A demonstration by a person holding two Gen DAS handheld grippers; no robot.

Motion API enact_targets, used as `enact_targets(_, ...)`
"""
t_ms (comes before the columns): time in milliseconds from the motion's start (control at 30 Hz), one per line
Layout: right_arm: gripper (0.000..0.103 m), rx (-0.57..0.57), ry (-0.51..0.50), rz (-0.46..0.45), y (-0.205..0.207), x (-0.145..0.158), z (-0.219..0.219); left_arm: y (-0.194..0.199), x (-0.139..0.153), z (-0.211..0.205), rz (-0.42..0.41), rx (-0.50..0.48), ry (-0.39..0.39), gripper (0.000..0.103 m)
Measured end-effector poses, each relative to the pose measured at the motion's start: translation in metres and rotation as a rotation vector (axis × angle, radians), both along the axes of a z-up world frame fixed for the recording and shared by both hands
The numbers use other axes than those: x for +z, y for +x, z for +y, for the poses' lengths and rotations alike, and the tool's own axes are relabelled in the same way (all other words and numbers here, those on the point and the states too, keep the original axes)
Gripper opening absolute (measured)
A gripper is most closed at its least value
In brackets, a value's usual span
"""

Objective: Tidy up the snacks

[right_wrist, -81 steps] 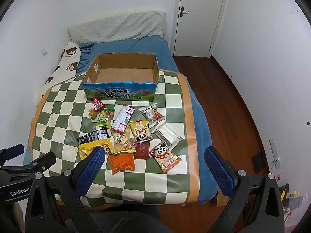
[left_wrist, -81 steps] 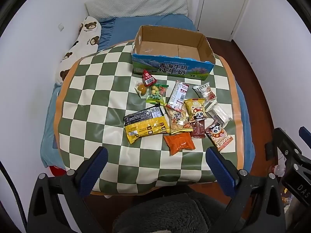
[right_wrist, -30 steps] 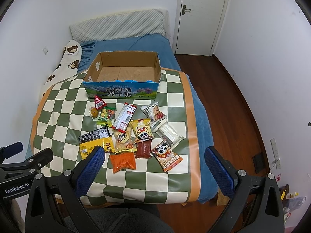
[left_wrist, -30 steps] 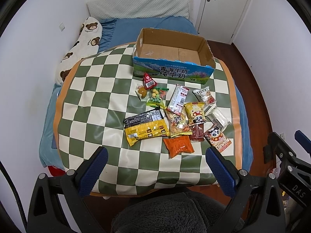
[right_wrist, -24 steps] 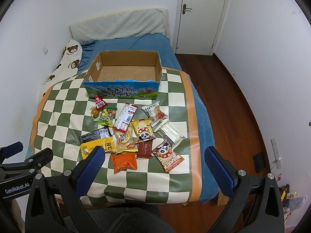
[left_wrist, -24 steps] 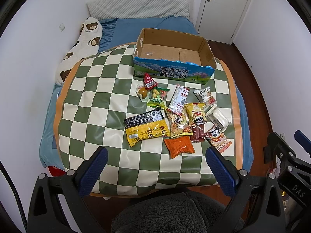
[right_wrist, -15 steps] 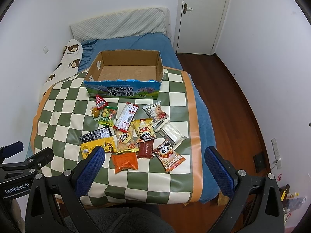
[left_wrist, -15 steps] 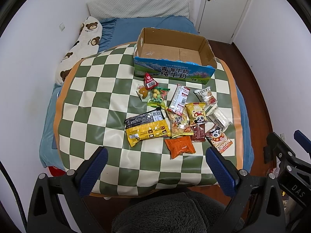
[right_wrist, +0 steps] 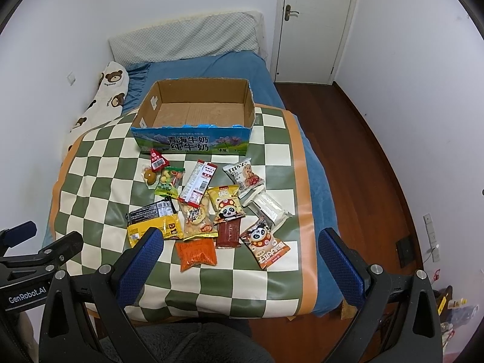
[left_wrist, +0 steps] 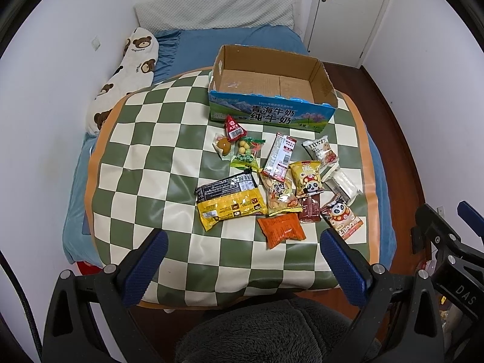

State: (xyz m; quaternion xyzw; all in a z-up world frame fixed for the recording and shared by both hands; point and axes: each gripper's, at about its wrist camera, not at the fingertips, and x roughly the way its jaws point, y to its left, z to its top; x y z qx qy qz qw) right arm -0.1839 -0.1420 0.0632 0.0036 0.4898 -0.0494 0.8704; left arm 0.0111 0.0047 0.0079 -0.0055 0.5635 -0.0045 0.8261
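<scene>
Several snack packets lie in a cluster on a green-and-white checkered mat (left_wrist: 145, 163) on the bed: a yellow-black bag (left_wrist: 230, 201), an orange packet (left_wrist: 281, 230), two panda packets (left_wrist: 308, 178) (left_wrist: 341, 216), a red-white stick pack (left_wrist: 279, 155). An empty open cardboard box (left_wrist: 269, 84) (right_wrist: 196, 112) stands behind them. My left gripper (left_wrist: 242, 257) is open and empty, held above the mat's near edge. My right gripper (right_wrist: 239, 255) is open and empty, above the orange packet (right_wrist: 196, 252).
A bear-print pillow (left_wrist: 127, 72) lies at the left by the wall. A grey headboard cushion (right_wrist: 184, 42) and a door (right_wrist: 314, 24) are at the back. Wooden floor (right_wrist: 357, 163) runs along the right. A grey fuzzy seat (left_wrist: 266, 329) is below.
Both grippers have drifted slightly forward and down toward the mat, so the snacks and box sit a little lower in view. Nothing on the mat has moved.
</scene>
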Motion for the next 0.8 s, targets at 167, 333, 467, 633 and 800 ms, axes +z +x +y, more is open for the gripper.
enact_targets(167,0.103,0.0,0.003,0.0,0.001,0.001,0.0,-0.001,0.0,0.0,0.002,0.0,-0.001,0.103)
enact_targets(333,0.103,0.0,0.005,0.002,0.001,0.001,-0.001,0.0,0.0,0.002,0.001,-0.001,0.0,0.103)
enact_targets(467,0.103,-0.002,0.015,0.006,0.004,0.001,0.001,0.001,0.0,0.003,0.003,0.001,0.0,0.103)
enact_targets(633,0.103,-0.007,0.022,0.011,0.007,-0.002,-0.001,0.0,-0.001,0.003,0.005,0.001,0.006,0.103)
enact_targets(800,0.103,-0.041,0.071,0.045,0.017,-0.017,-0.009,0.016,-0.014,0.018,-0.016,0.004,0.033,0.103)
